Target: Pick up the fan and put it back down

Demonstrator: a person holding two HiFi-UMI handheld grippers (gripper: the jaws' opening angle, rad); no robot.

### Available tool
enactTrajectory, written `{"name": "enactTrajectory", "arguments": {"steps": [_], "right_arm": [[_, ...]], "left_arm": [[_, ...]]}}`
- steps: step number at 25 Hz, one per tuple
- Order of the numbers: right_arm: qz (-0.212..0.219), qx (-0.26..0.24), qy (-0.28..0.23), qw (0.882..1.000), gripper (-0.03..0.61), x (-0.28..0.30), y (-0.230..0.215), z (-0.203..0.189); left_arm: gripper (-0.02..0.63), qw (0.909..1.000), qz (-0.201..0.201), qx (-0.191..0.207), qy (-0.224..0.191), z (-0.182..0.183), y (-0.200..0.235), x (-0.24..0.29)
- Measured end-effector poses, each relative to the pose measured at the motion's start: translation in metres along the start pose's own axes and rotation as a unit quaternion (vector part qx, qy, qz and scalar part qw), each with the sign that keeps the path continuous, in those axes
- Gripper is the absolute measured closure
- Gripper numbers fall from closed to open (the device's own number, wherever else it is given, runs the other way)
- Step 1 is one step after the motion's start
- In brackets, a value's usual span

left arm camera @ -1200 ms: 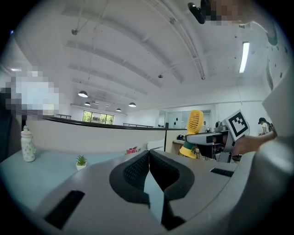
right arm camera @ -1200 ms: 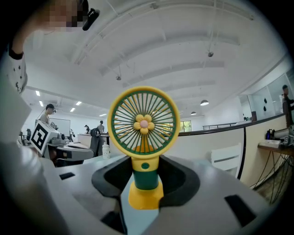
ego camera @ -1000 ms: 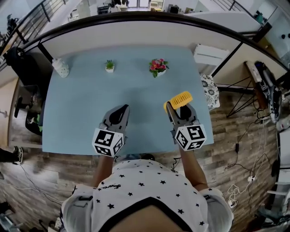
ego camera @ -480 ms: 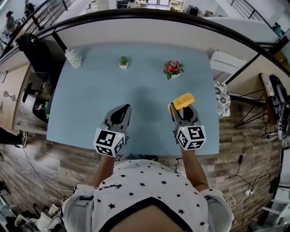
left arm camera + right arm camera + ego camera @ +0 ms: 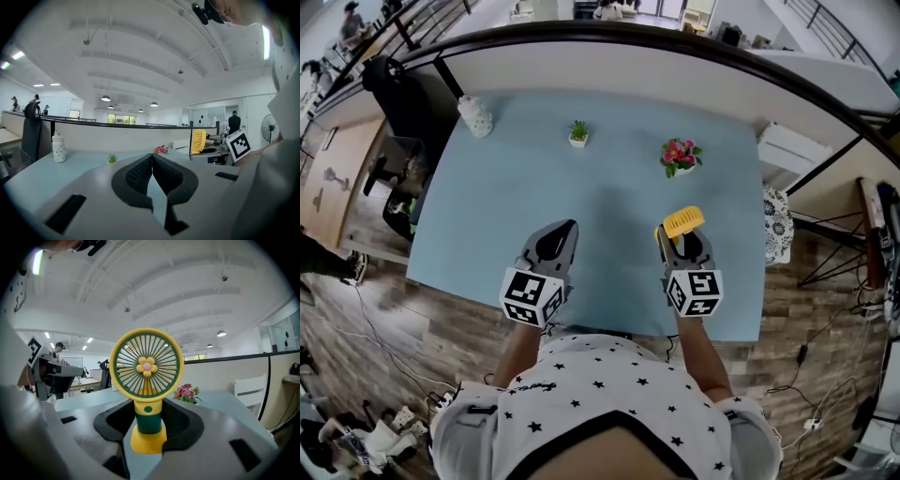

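Fan (image 5: 146, 367): yellow grille, flower hub, green stem, standing upright between your jaws.
Right claw (image 5: 148, 423): you're clamping the Fan.
Left claw (image 5: 152, 165): you're pressing its jaws together, empty.

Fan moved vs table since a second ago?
Yes. The fan, in the right gripper, shifted left: now in line with the flower pot, earlier right of it.

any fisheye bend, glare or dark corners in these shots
Head view: strong fisheye, the table's edges bow outward, even light, no glare. Right gripper view: the fan is sharp, corners vignetted black, a strip light flares top left. Left gripper view: same black vignette, a bright strip lamp top right.
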State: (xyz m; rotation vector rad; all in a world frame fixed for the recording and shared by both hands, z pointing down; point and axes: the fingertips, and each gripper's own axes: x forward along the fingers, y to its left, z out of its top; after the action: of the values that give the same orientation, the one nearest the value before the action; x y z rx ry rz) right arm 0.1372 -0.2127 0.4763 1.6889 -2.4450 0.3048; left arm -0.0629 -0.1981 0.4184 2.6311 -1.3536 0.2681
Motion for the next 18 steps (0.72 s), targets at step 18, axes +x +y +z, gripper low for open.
{"name": "enactTrajectory", "arguments": {"steps": [18], "right_arm": [[-0.011,-0.017,0.062,0.998,0.403,0.025,-0.010,-0.067]], "left_arm": [[0.586,0.9996,0.024,-0.003,0.016,-0.005,0.012,0.000]]}}
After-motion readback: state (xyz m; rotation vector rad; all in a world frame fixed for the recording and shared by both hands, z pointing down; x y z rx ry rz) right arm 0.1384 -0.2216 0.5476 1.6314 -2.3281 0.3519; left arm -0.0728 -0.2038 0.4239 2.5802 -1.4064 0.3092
